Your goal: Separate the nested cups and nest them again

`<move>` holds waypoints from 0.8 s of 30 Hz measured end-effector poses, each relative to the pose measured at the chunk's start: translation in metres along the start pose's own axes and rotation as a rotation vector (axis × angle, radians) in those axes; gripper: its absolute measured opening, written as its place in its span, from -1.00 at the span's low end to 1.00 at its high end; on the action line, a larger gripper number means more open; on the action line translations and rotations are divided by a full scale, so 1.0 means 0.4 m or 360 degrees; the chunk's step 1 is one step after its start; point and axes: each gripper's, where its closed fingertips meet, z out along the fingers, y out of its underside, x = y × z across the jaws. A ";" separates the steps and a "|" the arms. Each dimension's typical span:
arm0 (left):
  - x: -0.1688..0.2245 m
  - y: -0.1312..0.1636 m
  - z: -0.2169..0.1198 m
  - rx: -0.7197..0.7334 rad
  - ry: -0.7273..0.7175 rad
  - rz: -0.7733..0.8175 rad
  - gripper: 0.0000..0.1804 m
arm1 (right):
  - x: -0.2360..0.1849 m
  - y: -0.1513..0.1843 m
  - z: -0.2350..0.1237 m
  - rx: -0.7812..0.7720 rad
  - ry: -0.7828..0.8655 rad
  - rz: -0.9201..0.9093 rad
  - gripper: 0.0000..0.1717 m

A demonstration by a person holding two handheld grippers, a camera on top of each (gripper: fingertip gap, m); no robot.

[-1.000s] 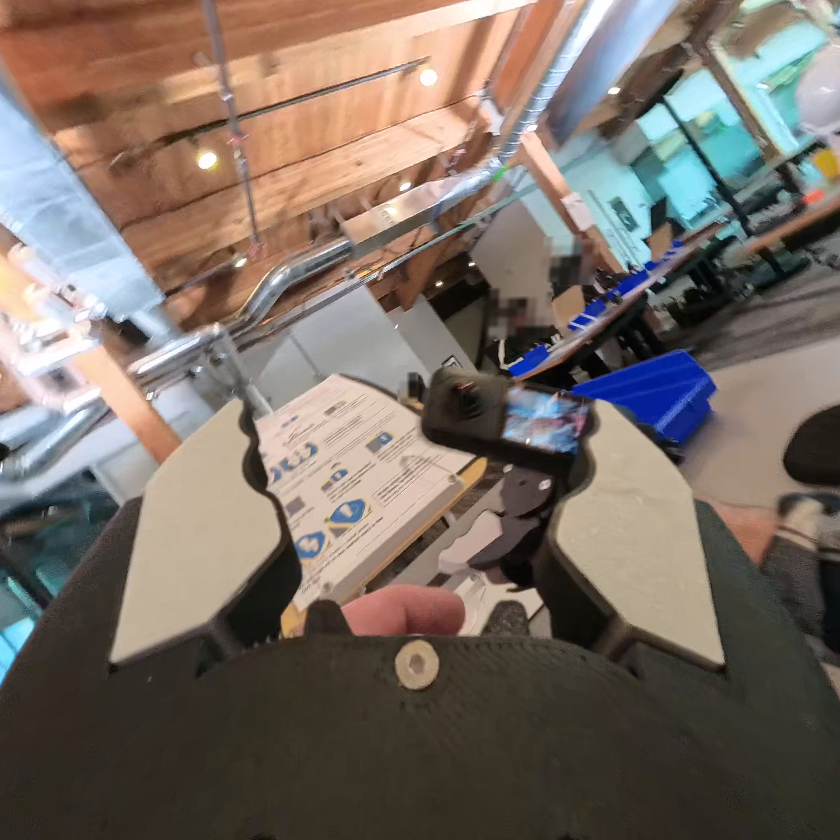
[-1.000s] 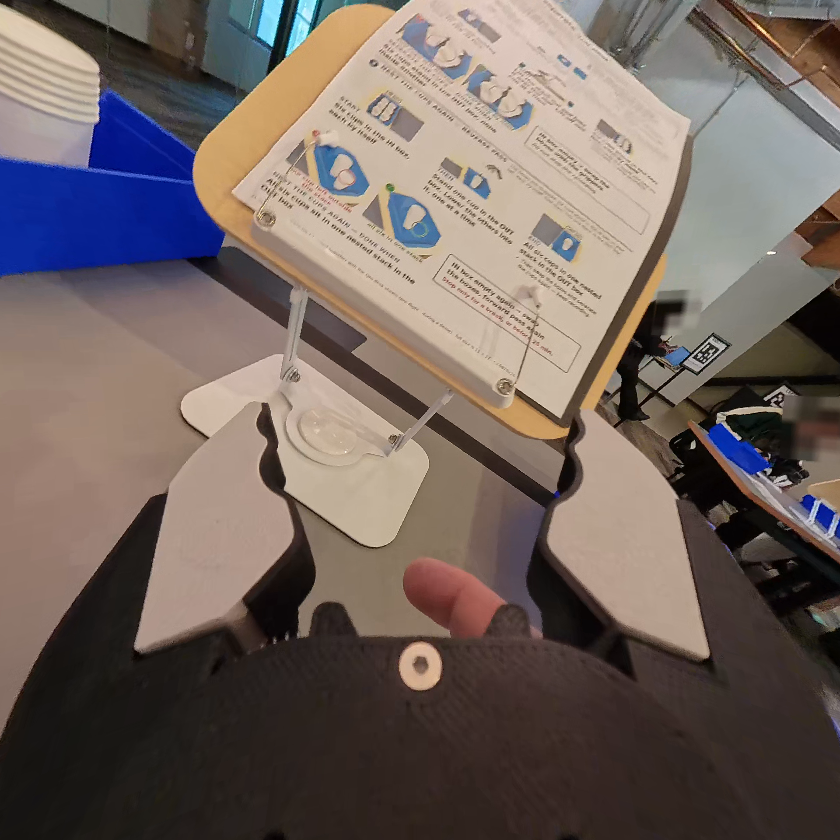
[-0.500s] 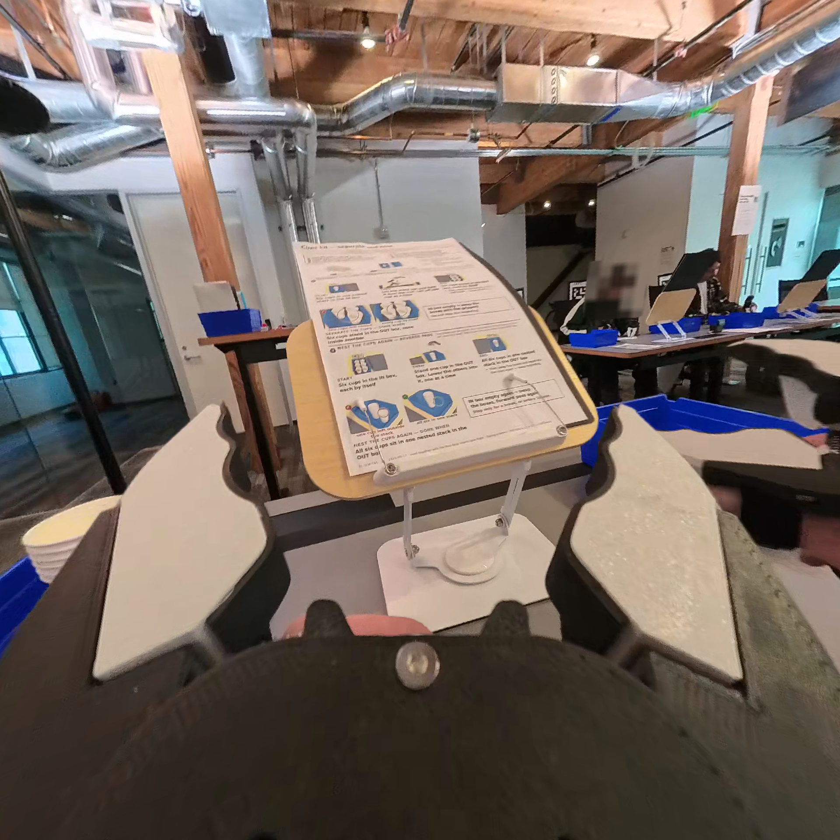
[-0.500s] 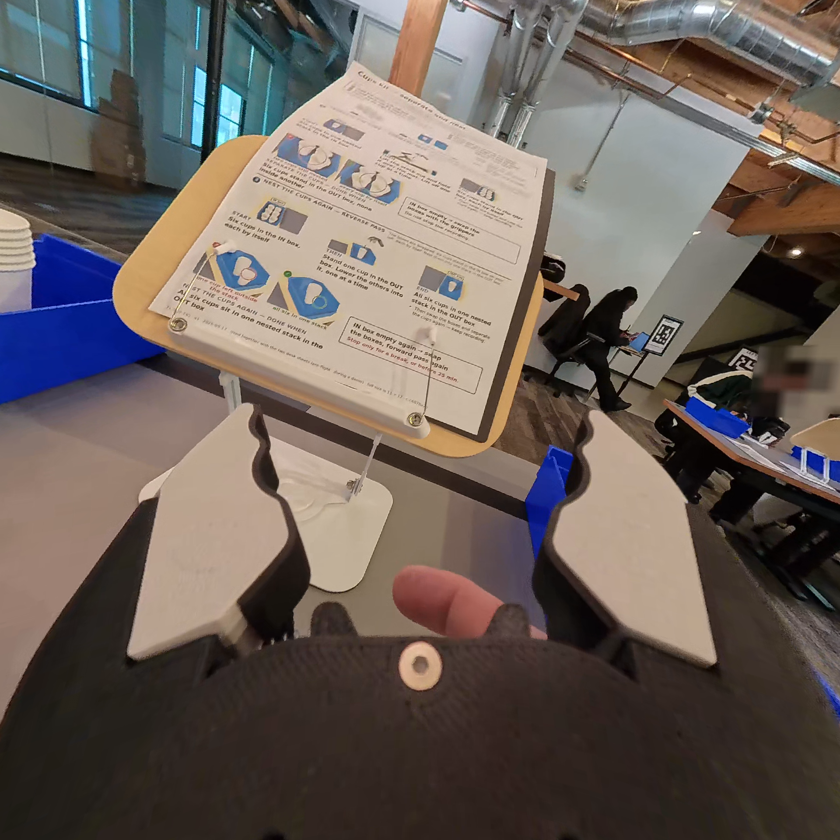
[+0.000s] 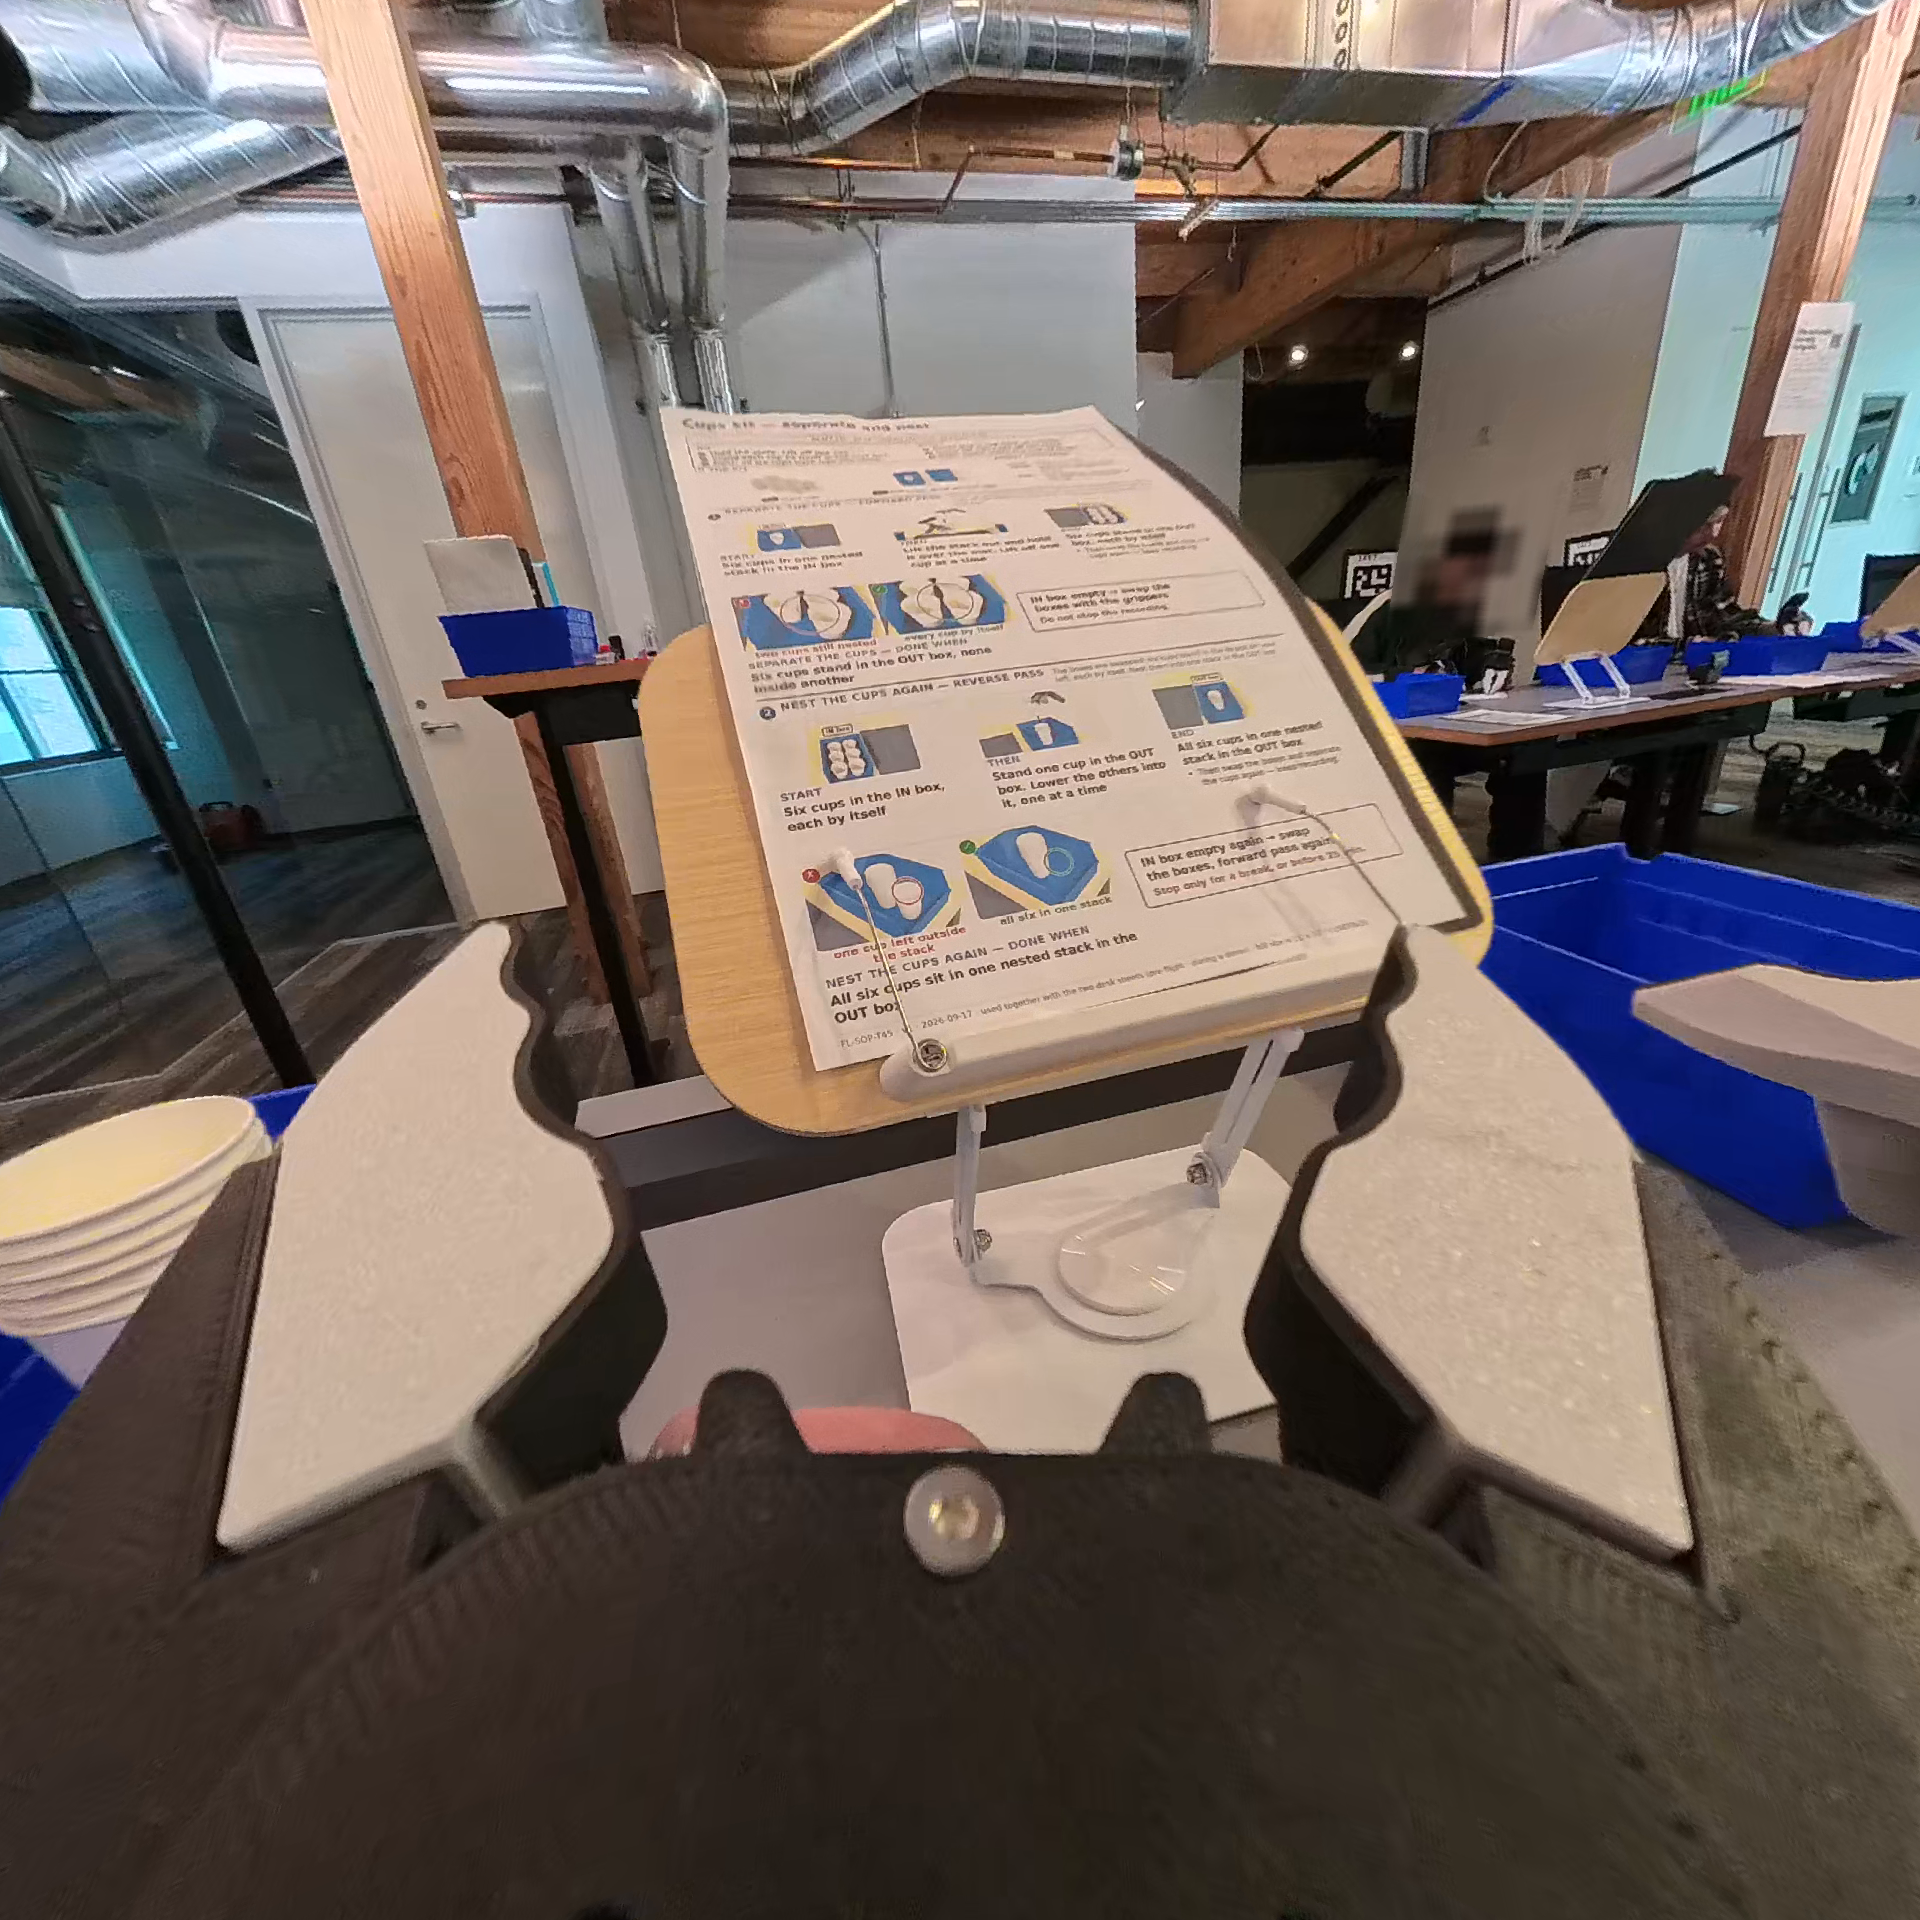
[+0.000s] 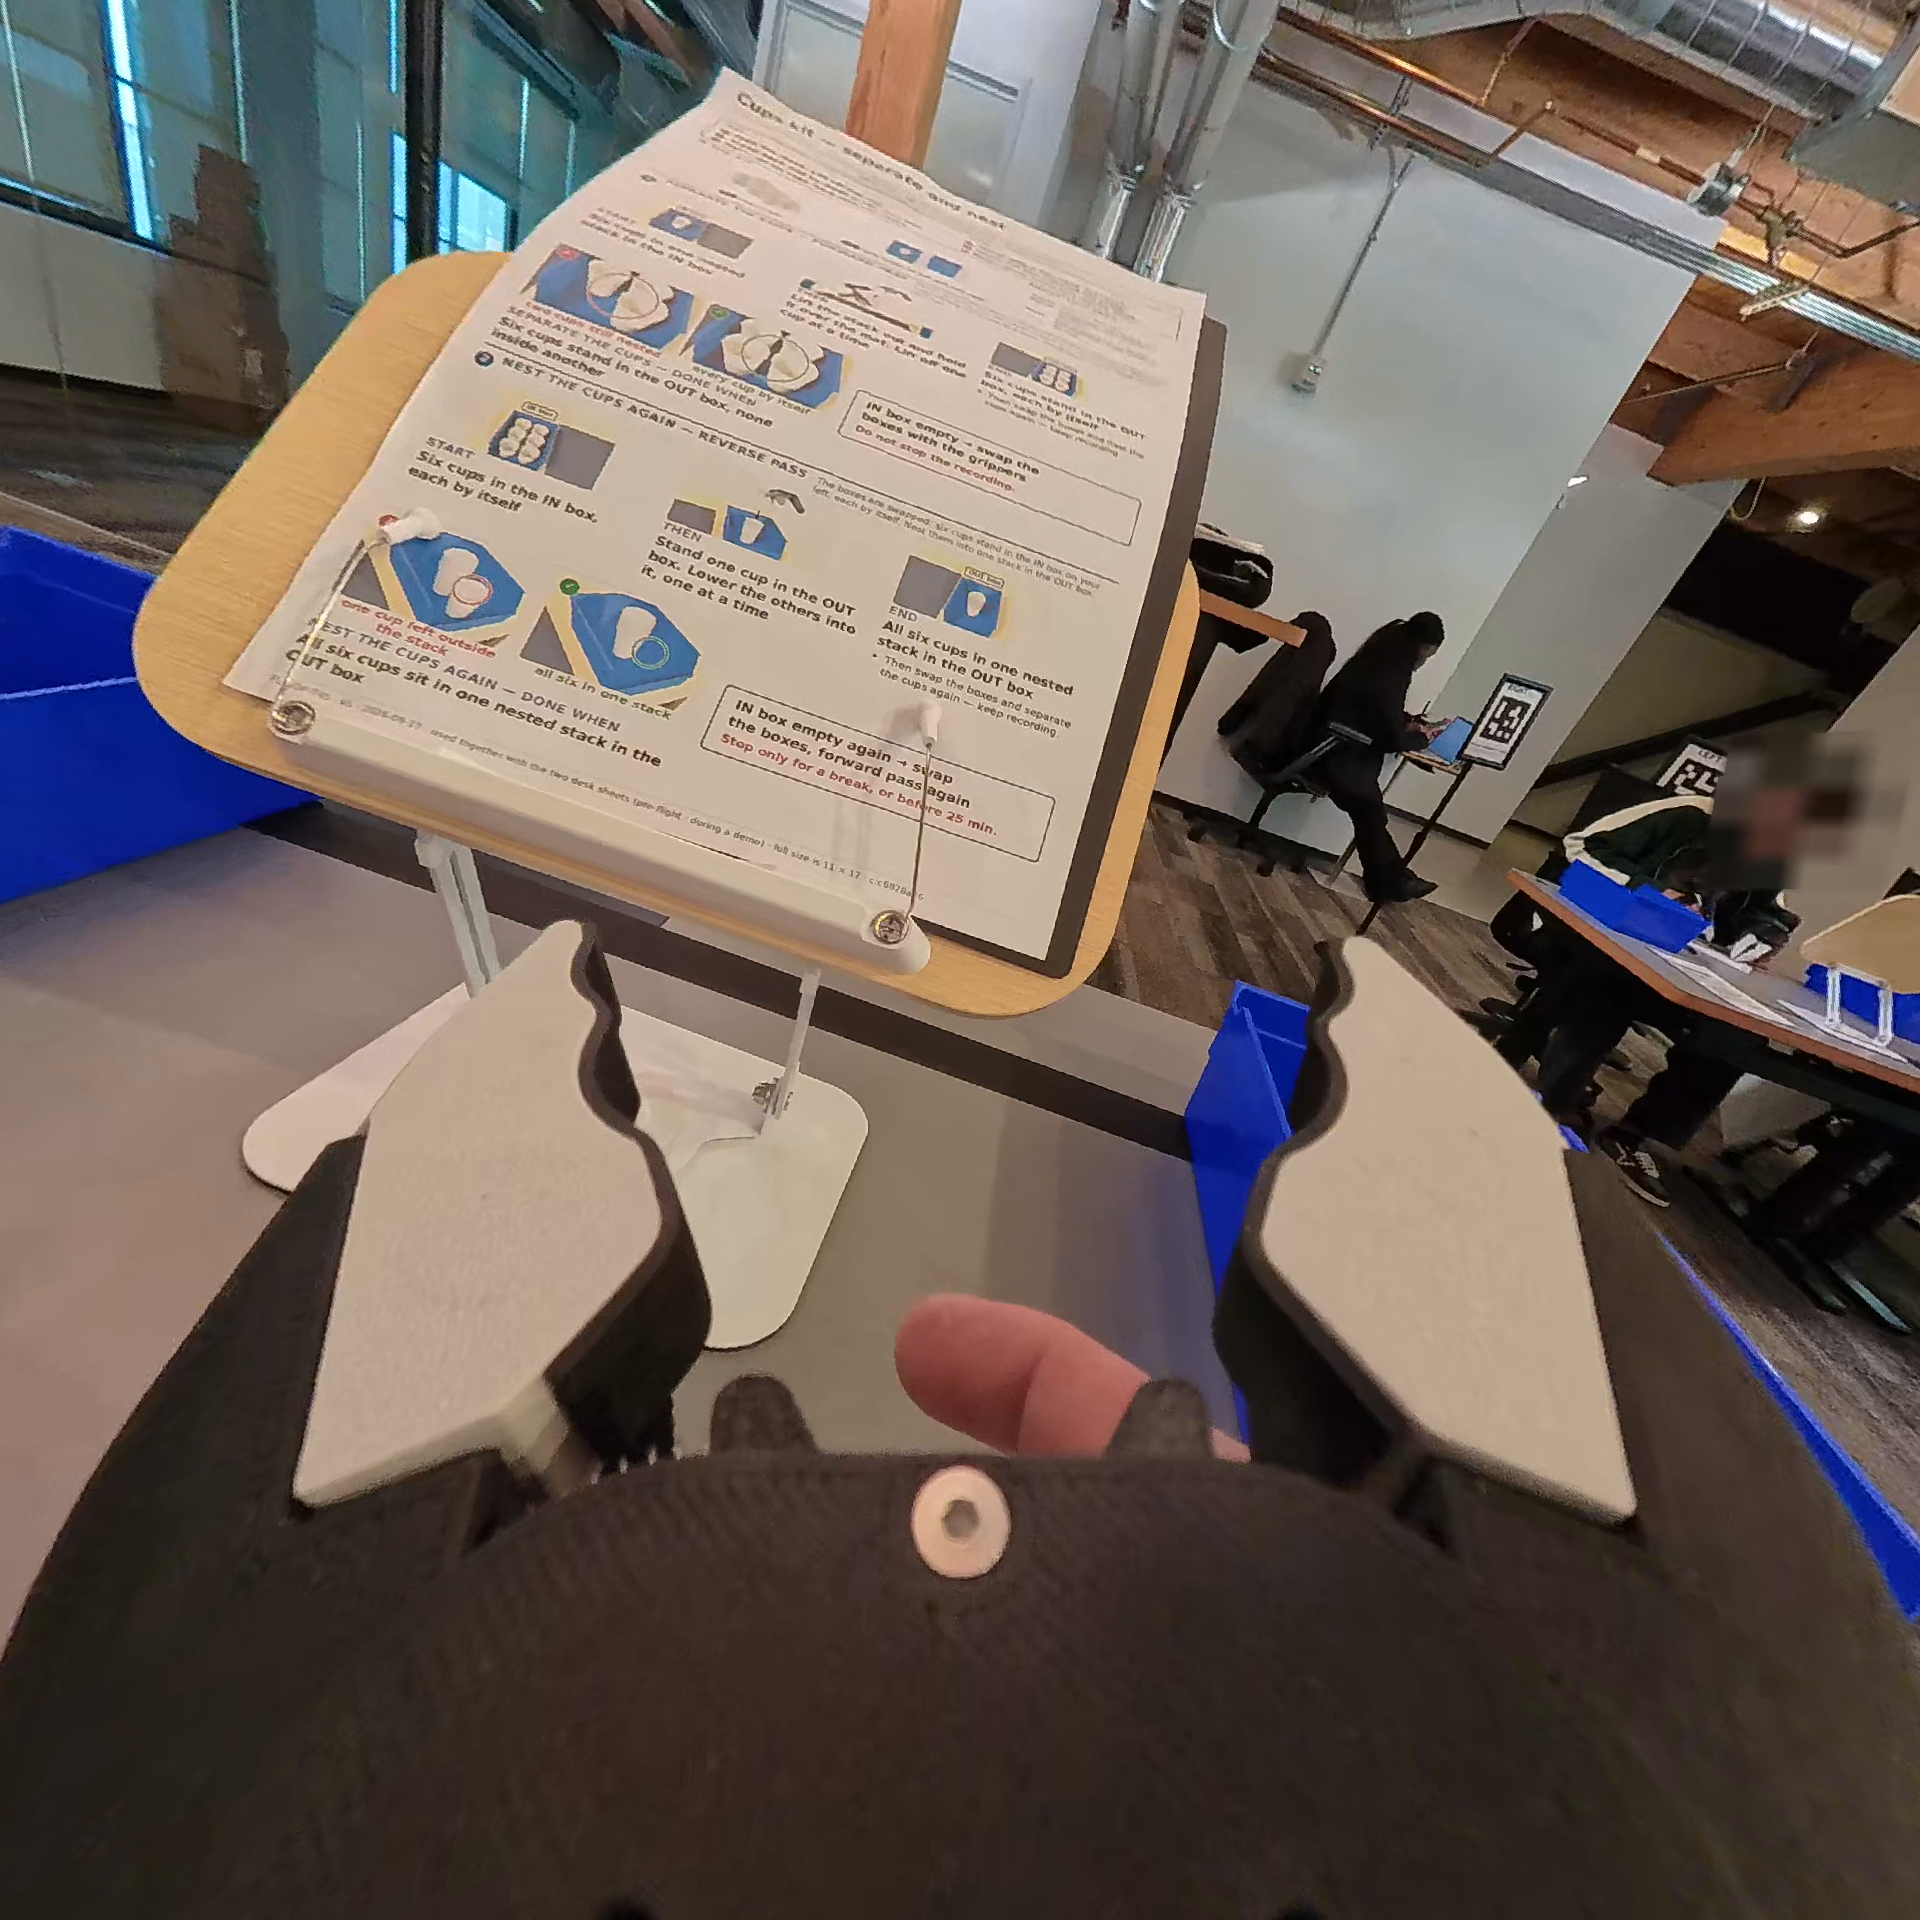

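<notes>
Surface [image 6: 156, 1039]: grey; sheet stand [image 5: 1049, 1288] centre, cups [image 5: 114, 1195] far left, blue bin [image 5: 1662, 997] right.
Room: wood beams, ducts.
Left tool [image 5: 956, 997]: wide open, nothing gripped.
Right tool [image 6: 961, 987]: wide open, nothing gripped.

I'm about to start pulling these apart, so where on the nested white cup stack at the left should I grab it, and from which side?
Judging from what shows, take the stack of white cups by its side wall just under the layered rims, coming in level from the side with the open left gripper. The rims fan upward and the round wall suits two pads; its lower part is hidden.

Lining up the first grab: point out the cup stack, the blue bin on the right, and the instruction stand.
cup stack [image 5: 114, 1216], left wrist view, rims.
blue bin [image 5: 1662, 997], left wrist view, wall.
instruction stand [image 5: 696, 883], left wrist view, wooden board.
</notes>
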 end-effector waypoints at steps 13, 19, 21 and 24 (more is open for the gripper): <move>-0.051 0.196 0.141 -0.0178 -0.0105 -0.0019 0.52 | 0.015 0.143 0.076 -0.0139 -0.0017 0.0089 0.46; -0.100 0.316 0.189 -0.0317 -0.0297 0.0042 0.48 | 0.014 0.244 0.134 -0.0194 -0.0039 0.0190 0.46; -0.115 0.334 0.199 -0.0337 -0.0337 0.0077 0.48 | 0.024 0.268 0.158 -0.0205 -0.0033 0.0262 0.46; -0.137 0.369 0.212 -0.0391 -0.0395 0.0153 0.47 | 0.042 0.298 0.194 -0.0197 -0.0014 0.0379 0.43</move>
